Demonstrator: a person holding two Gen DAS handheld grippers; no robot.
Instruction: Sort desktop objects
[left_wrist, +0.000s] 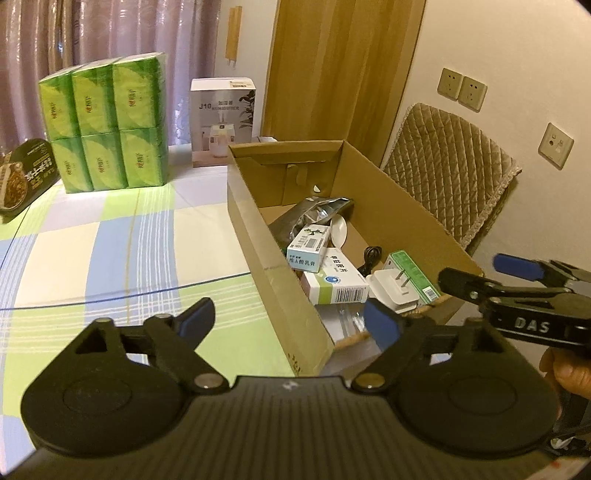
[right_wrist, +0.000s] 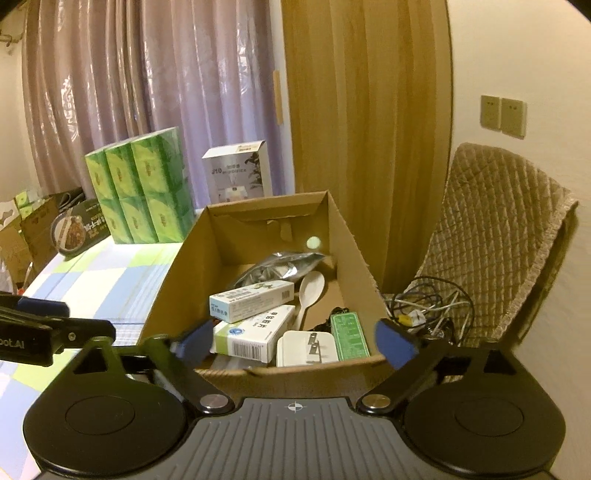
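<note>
Both tongs, left (left_wrist: 290, 319) and right (right_wrist: 295, 341), gape empty at the cardboard box (right_wrist: 177, 280); I judge it light but floppy (grip opposite walls)

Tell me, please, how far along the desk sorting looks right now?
Mostly done: the box already holds medicine cartons, a spoon, a charger and a foil pouch. Nothing in hand: the left gripper and right gripper are both open and empty. Left: tissue packs and a humidifier carton, if they count.
</note>
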